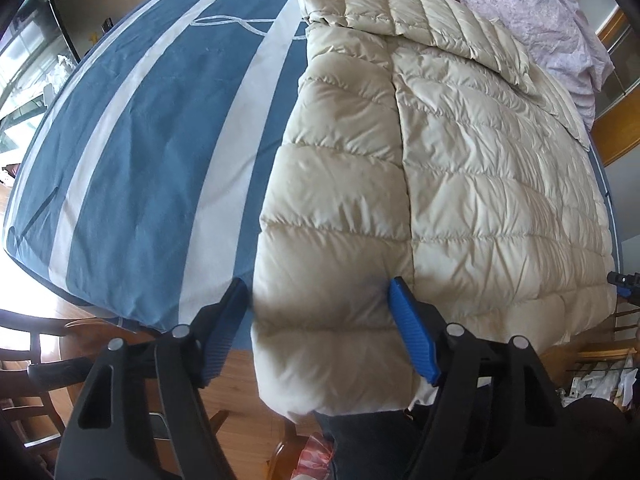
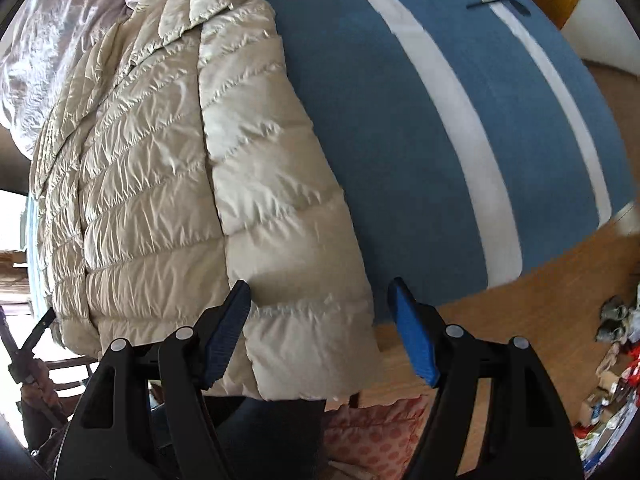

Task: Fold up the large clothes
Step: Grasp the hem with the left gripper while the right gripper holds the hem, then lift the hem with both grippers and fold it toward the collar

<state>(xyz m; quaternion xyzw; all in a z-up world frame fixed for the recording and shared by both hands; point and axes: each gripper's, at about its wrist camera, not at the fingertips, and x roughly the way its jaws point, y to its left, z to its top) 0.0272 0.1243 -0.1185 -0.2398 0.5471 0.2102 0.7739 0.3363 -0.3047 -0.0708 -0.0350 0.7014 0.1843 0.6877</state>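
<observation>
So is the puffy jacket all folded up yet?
Not yet. The puffy jacket lies mostly spread on the striped bed cover, its hem hanging over the edge, with only a sleeve folded across the top.

Daylight floods both views, strongest from a window (image 1: 24, 80) left of the cream puffer jacket (image 1: 460, 184), where the floor beneath it blows out to white. The jacket's shiny quilting catches soft glare along its ridges, brightest toward the collar in the right wrist view. A dark shadow falls on the jacket's hem between the left gripper's (image 1: 320, 292) fingers. Fisheye distortion bulges the striped bed cover (image 1: 140, 160) and blackens the corners. The floor edge right of the jacket smears with motion blur.
</observation>
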